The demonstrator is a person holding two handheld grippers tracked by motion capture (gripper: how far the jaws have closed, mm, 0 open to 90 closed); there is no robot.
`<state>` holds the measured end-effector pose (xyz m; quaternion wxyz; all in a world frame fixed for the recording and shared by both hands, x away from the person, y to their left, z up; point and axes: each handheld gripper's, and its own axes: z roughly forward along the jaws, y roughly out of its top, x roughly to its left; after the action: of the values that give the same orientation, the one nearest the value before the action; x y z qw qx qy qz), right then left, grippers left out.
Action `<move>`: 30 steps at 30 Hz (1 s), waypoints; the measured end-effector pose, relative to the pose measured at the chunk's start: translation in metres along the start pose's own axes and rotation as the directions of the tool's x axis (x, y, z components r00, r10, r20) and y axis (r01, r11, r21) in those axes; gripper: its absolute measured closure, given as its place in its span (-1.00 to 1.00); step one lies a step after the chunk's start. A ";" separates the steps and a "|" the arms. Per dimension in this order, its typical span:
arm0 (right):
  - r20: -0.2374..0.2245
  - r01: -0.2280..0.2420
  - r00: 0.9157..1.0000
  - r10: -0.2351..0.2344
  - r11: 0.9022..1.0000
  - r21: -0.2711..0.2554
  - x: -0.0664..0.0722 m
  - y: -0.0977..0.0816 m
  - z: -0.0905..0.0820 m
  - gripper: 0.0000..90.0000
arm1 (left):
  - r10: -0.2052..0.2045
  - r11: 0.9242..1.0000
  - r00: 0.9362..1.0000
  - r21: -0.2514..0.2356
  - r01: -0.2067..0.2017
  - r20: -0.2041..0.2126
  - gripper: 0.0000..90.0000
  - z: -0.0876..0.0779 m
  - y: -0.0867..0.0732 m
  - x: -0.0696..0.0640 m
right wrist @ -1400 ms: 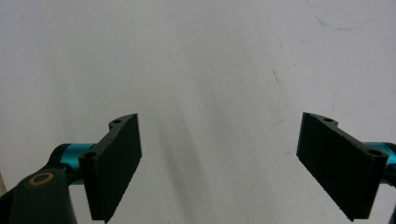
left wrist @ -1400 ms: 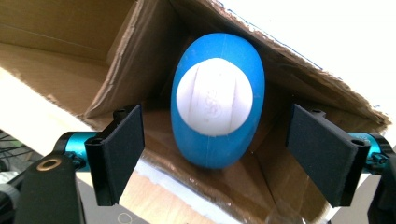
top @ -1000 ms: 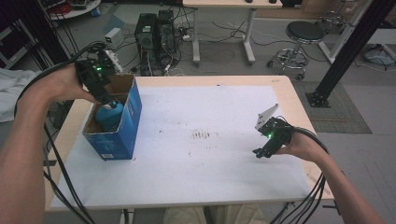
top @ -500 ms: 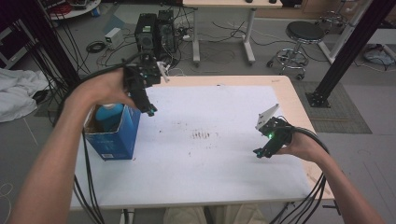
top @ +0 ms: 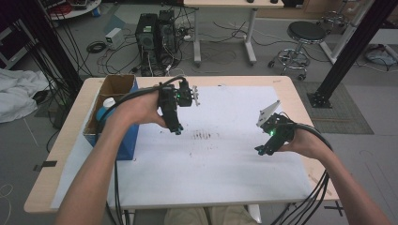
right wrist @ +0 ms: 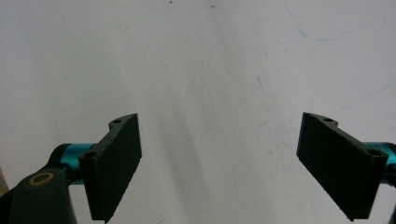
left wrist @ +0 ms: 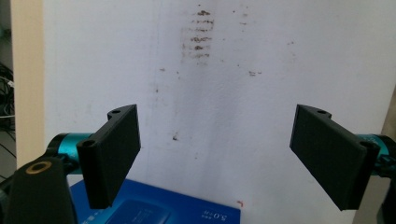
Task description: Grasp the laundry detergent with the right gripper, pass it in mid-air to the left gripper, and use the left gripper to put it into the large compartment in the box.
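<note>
The left gripper [top: 176,127] has swung away from the blue box [top: 123,140] to the white sheet [top: 225,173], jaws spread, empty. The right gripper [top: 263,150] hovers, jaws apart.

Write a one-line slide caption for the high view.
Left gripper open over the white table sheet beside a blue box; right gripper open near the right edge.
</note>
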<state>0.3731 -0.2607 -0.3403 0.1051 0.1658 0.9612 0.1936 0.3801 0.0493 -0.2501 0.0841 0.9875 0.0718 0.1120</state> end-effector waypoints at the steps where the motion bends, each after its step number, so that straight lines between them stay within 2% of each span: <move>1: 0.003 0.001 1.000 -0.001 1.000 -0.001 0.000 0.001 0.000 -0.71 | -0.003 1.000 1.000 0.003 0.003 0.009 -0.64 0.005 0.001 -0.002; 7: 0.002 0.006 1.000 -0.006 1.000 0.003 -0.001 0.008 0.000 -0.71 | -0.018 1.000 0.999 -0.001 0.018 0.042 -0.64 0.028 0.000 -0.006; 14: 0.003 0.012 1.000 -0.012 1.000 0.008 -0.001 0.011 0.000 -0.71 | -0.042 0.999 0.997 0.010 0.041 0.066 -0.64 0.044 -0.006 -0.010; 30: 0.010 0.010 1.000 -0.010 1.000 0.020 -0.002 0.014 -0.001 -0.71 | -0.038 0.999 0.996 0.026 0.036 0.084 -0.64 0.052 -0.005 -0.012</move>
<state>0.3783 -0.2498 -0.3336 0.1094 0.1630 0.9634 0.1827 0.3803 0.0447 -0.3040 0.0770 0.9908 0.0880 0.0675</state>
